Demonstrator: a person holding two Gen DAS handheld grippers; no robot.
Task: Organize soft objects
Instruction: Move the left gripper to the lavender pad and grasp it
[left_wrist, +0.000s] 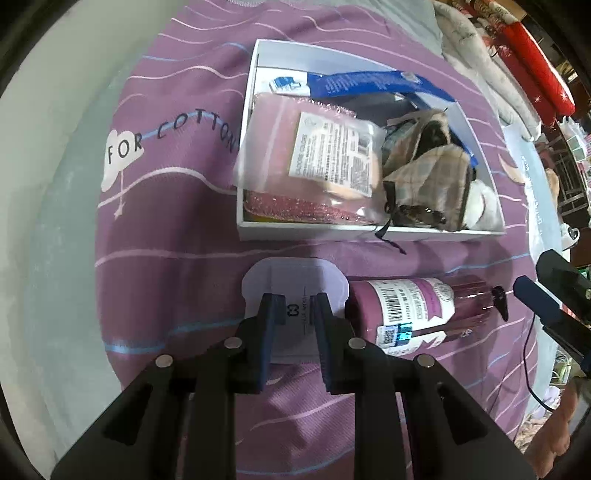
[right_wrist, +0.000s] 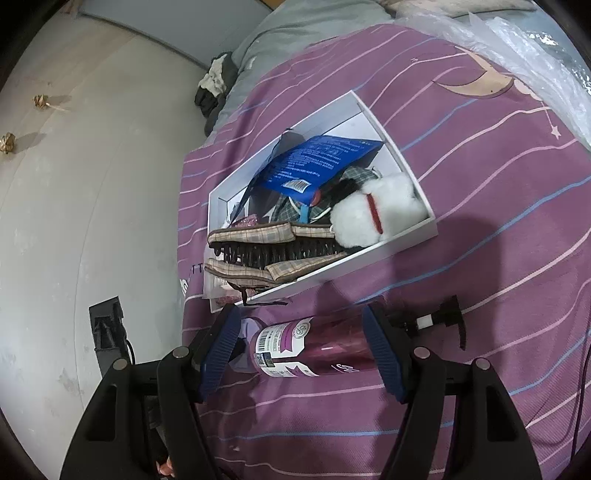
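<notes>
A white box (left_wrist: 369, 234) on the purple bedspread holds a pink packet (left_wrist: 314, 147), a blue packet (left_wrist: 365, 83), a plaid hair clip (left_wrist: 428, 173) and a white plush (left_wrist: 480, 206). In front of it lie a white flat pack (left_wrist: 295, 280) and a purple pump bottle (left_wrist: 417, 310). My left gripper (left_wrist: 295, 306) is narrowly open over the white pack. My right gripper (right_wrist: 299, 339) is wide open, its pads either side of the bottle (right_wrist: 314, 347). The box (right_wrist: 399, 243) with the clip (right_wrist: 266, 251), blue packet (right_wrist: 314, 166) and plush (right_wrist: 373, 214) lies just beyond.
The bedspread (right_wrist: 480, 184) covers a bed beside a pale floor (right_wrist: 74, 184). Crumpled clear plastic (right_wrist: 535, 55) lies at the far right. Red rolls and pale bedding (left_wrist: 517, 55) are piled beyond the box. A black cable (left_wrist: 532, 362) runs at the right.
</notes>
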